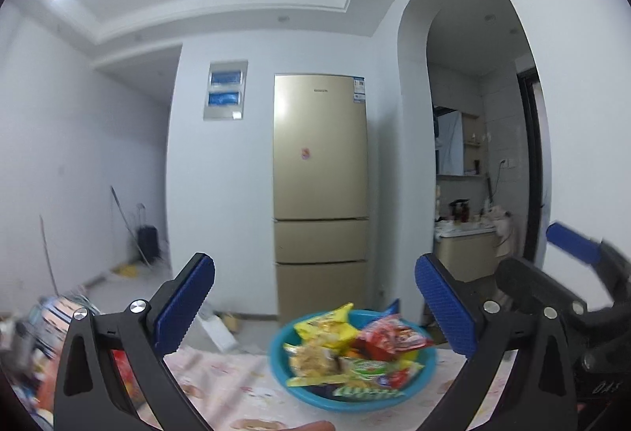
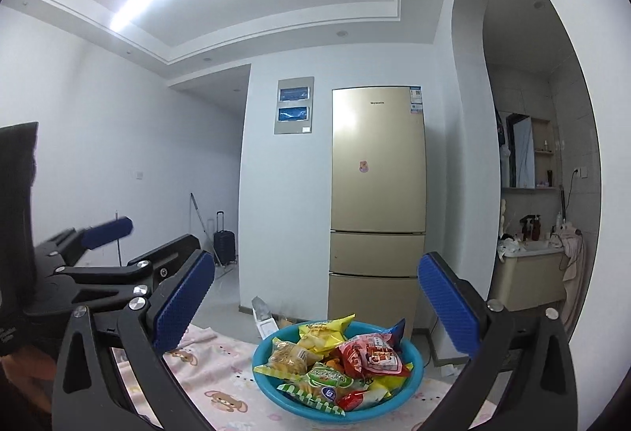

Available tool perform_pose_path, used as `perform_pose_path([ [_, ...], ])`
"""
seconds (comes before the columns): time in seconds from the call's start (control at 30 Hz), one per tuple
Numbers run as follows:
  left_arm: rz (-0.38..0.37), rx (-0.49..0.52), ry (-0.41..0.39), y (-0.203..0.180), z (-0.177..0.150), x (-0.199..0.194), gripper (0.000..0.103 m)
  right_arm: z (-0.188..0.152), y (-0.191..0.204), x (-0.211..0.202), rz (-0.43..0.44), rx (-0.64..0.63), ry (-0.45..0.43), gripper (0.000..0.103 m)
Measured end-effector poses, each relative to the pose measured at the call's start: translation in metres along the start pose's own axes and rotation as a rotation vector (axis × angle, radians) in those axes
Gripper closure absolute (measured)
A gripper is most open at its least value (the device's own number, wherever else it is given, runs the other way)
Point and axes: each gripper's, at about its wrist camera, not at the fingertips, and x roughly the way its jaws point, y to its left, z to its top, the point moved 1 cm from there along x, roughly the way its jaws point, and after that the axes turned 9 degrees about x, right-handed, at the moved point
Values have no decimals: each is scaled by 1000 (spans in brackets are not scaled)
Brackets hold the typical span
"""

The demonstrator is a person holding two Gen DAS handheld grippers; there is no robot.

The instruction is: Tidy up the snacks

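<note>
A blue plastic bowl (image 1: 299,391) (image 2: 276,397) sits on a table with a pink bear-print cloth (image 1: 228,383) (image 2: 221,372). It is heaped with snack packets: a yellow one (image 2: 323,332), a red one (image 2: 370,352), a green one (image 2: 327,377) and several more. My left gripper (image 1: 315,306) is open and empty, held above and just short of the bowl. My right gripper (image 2: 317,308) is also open and empty, at about the same height before the bowl. Each shows at the edge of the other's view: the right gripper (image 1: 540,257), the left gripper (image 2: 157,234).
A gold fridge (image 1: 321,174) (image 2: 378,174) stands against the white wall behind the table. Blurred clutter (image 1: 39,320) lies on the table's left. An arched doorway on the right leads to a washbasin cabinet (image 2: 528,273). A dark suitcase (image 2: 224,247) stands on the floor beyond.
</note>
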Motion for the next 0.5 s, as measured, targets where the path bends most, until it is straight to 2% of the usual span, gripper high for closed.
perform_pose_path([
  [0.13, -28, -36, 19, 8, -2, -10, 0, 1, -3, 0, 78, 71, 5, 0],
  [0.2, -1, -40, 33, 14, -5, -16, 0, -2, 4, 3, 96, 78, 8, 0],
  [0.33, 57, -8, 25, 19, -16, -34, 0, -11, 17, -1, 101, 43, 25, 0],
  [0.5, 62, -27, 23, 21, -45, -54, 0, -39, 26, -20, 94, 30, -21, 0],
])
